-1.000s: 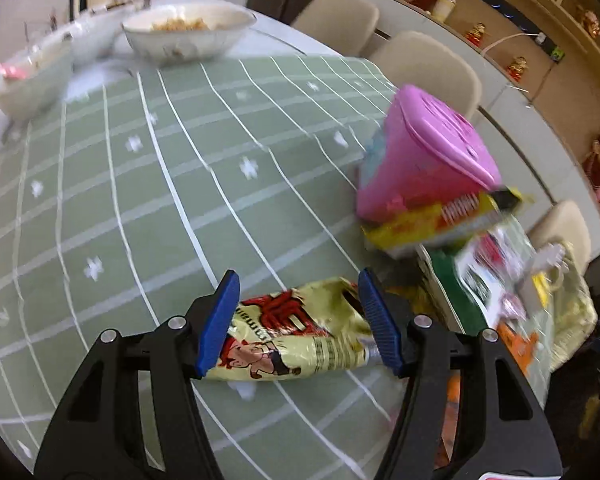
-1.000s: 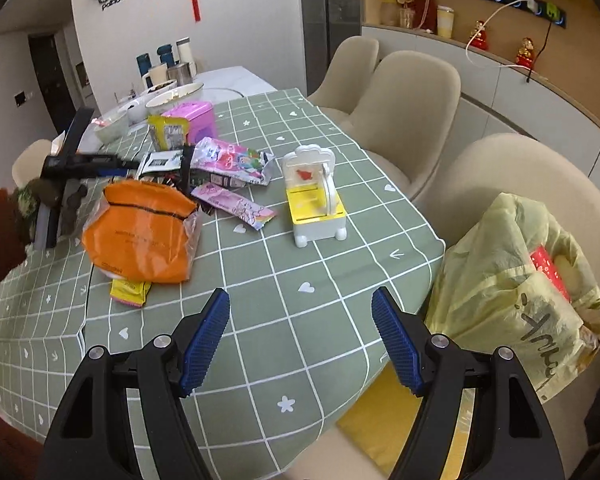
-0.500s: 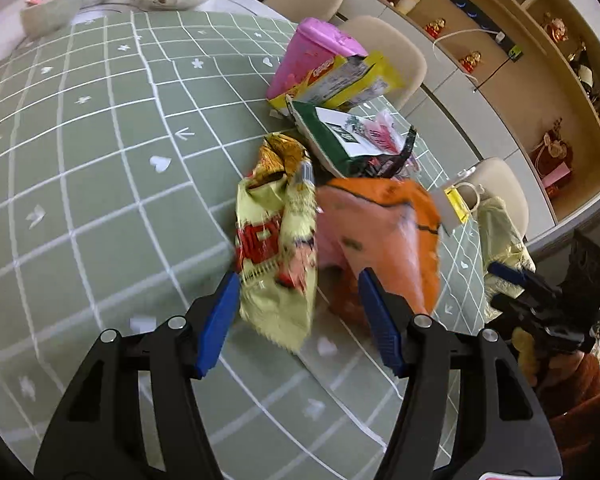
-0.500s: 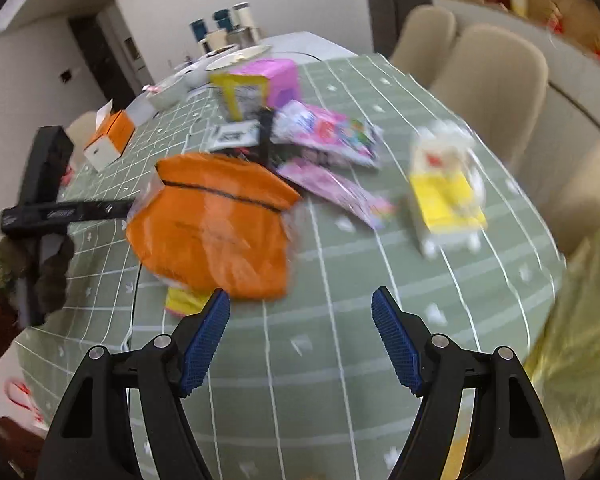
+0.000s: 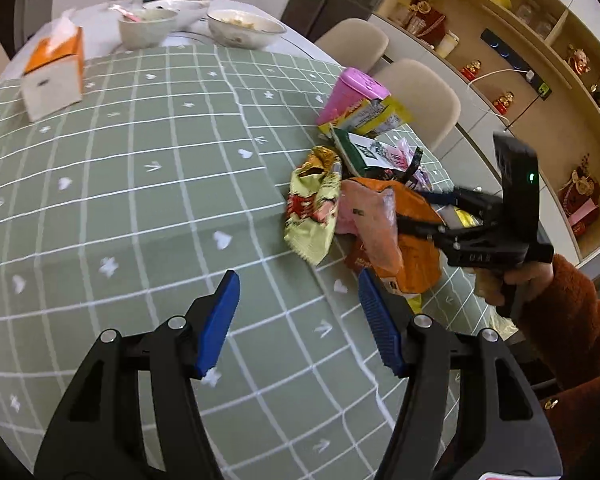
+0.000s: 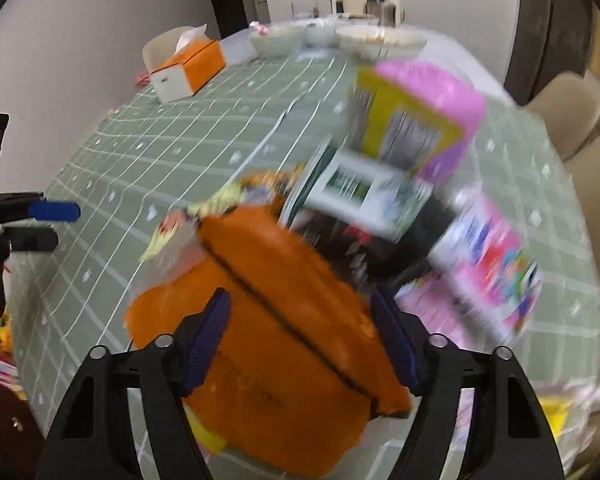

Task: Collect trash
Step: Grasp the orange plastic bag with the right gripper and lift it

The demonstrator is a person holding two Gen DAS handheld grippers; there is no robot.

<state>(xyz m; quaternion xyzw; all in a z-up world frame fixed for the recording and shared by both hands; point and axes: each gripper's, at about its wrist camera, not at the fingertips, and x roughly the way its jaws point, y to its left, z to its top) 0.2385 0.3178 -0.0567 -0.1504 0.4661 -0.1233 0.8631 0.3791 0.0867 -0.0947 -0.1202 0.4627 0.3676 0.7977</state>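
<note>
Left wrist view shows your table (image 5: pixel 148 168) under its green checked cloth, with the trash gathered in one heap toward the right edge. A second ago your left gripper (image 5: pixel 300 312) held the yellow snack bag (image 5: pixel 312 208) between its blue pads; now that bag lies released at the left side of the heap, touching the orange bag (image 5: pixel 408 248), and the gripper is drawn back over bare cloth nearer the front edge, jaws wide apart and holding nothing. That piece looks consolidated, so the left side's share of this step reads as finished.

Your right gripper (image 5: pixel 440 208) has swung in from the far right side of the table, where it faced the yellow sack on the chair a second ago. It now sits low over the heap, fingers pointing in from the right edge. From the right wrist view the right gripper (image 6: pixel 300 328) has its jaws spread, straddling the orange bag (image 6: pixel 284 352), which fills the gap between them. The picture is motion-blurred, so you cannot tell whether the pads are touching the bag yet; nothing is pinched.

Behind the orange bag lie the green-and-white packet (image 5: pixel 360 148), the pink tub (image 5: pixel 356 92) leaning toward the far right edge, and the pink wrapper (image 6: pixel 496 264) to its right. The orange tissue box (image 5: pixel 56 72) stands near the far left corner, well apart from the heap.
</note>
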